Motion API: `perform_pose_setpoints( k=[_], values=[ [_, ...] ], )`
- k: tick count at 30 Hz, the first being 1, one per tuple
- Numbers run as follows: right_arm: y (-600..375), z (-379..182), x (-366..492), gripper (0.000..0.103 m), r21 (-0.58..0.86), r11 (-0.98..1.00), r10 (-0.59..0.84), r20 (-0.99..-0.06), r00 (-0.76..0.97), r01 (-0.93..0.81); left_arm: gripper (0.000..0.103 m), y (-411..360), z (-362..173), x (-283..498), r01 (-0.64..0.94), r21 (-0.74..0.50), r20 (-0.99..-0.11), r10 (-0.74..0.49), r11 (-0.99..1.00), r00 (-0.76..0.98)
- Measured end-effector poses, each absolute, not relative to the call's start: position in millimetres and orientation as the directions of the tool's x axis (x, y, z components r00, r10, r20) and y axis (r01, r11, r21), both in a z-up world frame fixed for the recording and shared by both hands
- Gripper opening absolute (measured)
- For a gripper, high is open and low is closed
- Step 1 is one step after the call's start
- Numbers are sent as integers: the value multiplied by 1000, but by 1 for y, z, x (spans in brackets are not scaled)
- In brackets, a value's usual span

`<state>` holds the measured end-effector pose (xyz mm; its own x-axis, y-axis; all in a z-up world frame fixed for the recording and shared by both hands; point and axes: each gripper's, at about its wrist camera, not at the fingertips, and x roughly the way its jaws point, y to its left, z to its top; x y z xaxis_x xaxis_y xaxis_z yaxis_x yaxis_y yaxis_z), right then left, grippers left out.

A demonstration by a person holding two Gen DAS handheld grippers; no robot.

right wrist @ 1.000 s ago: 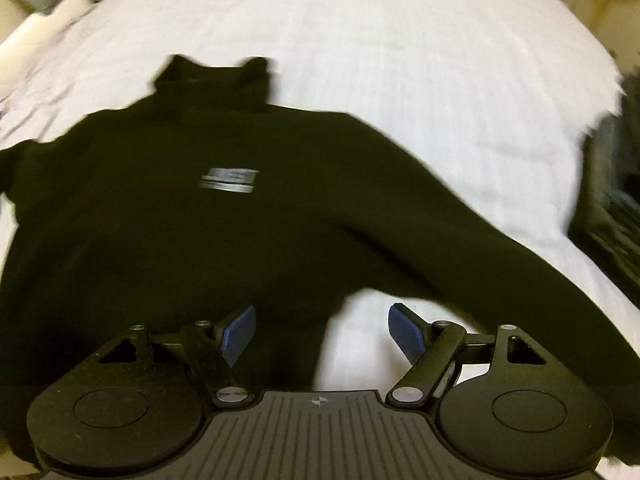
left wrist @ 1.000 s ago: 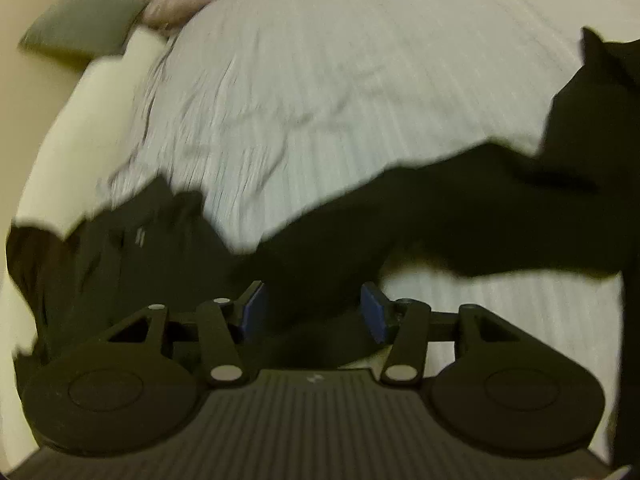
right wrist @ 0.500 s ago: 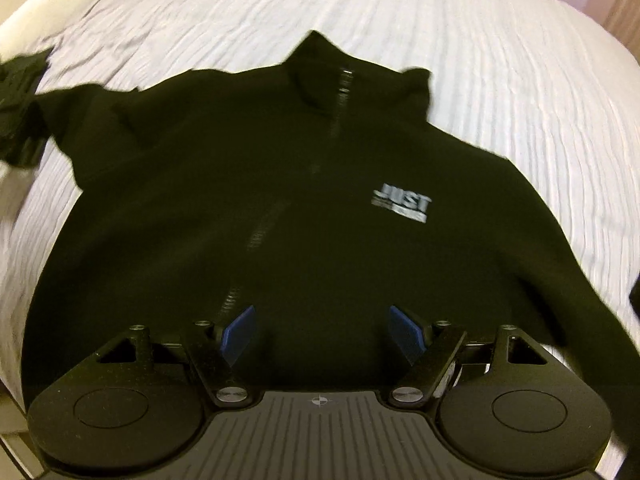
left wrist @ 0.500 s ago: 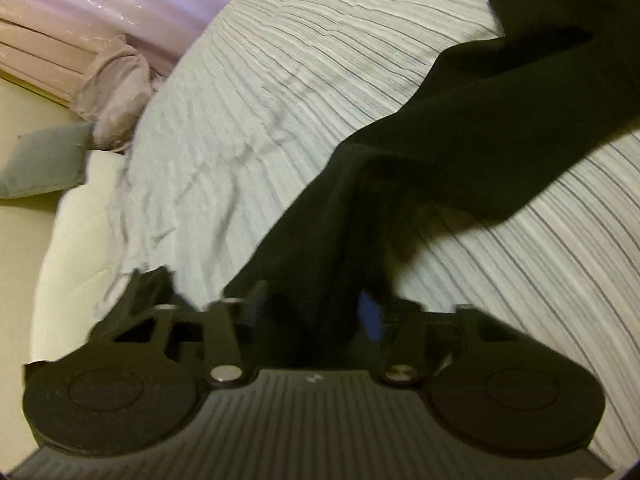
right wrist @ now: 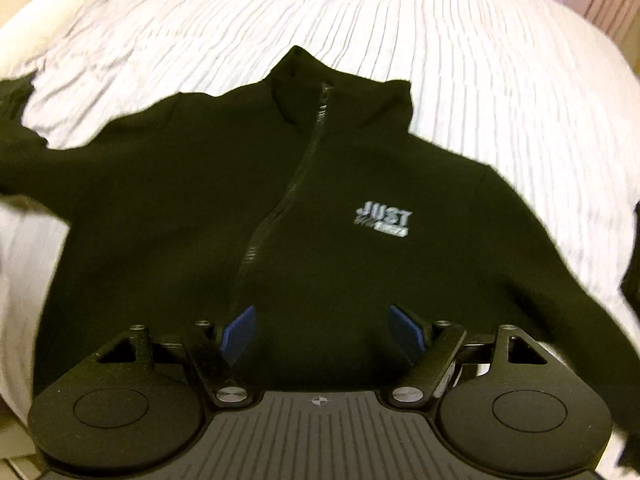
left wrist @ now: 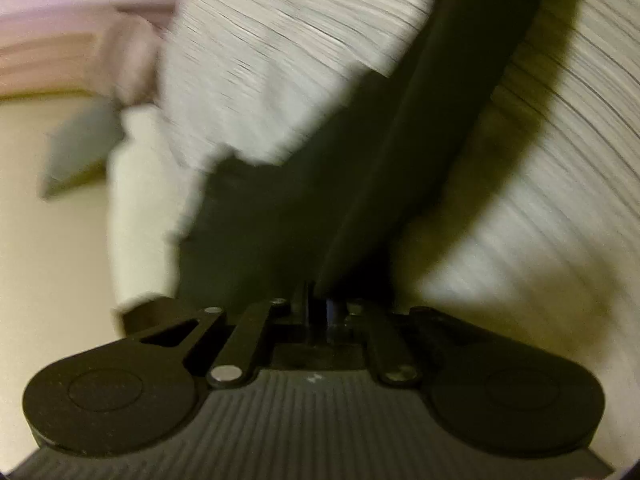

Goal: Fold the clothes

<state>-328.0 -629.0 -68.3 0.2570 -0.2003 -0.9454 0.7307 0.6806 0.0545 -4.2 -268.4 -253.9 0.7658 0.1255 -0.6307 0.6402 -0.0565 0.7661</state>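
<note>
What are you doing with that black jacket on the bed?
A person holding a gripper in each hand is folding a black zip-up jacket with a grey "JUST" logo, spread front-up on a white ribbed bedspread. The left gripper has a black sleeve pinched between its fingers, though its jaws are opening slightly. The right gripper hovers over the jacket's lower front, open, holding nothing. No fold is finished yet.

Wide bed [right wrist: 460,80] under a white ribbed cover, wrinkled toward the far left. Pale floor [left wrist: 52,260] beside it, with a grey cushion [left wrist: 80,144]. Pinkish curtain [right wrist: 604,4] beyond. Dim, warm light.
</note>
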Motion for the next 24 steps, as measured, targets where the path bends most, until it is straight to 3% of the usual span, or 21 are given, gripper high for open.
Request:
perform_pose_setpoints(
  k=[6,13,18,24],
  values=[
    [-618,-70,-342,76,55,683,-182,-953,243,728,28,-253,-273,-23,701,713,-688,179,-15,704],
    [-609,-65,-385,76,95,551,-180,-957,230,829,32,-232,-243,-34,734,655,-754,216,178,620],
    [-594,-62,-412,76,133,458,-183,-954,240,879,34,-243,-203,-52,756,514,-849,111,405,517],
    [-566,-53,-450,76,135,359,-225,-948,226,924,39,-274,-186,-88,805,289,-926,-63,519,373]
  ],
)
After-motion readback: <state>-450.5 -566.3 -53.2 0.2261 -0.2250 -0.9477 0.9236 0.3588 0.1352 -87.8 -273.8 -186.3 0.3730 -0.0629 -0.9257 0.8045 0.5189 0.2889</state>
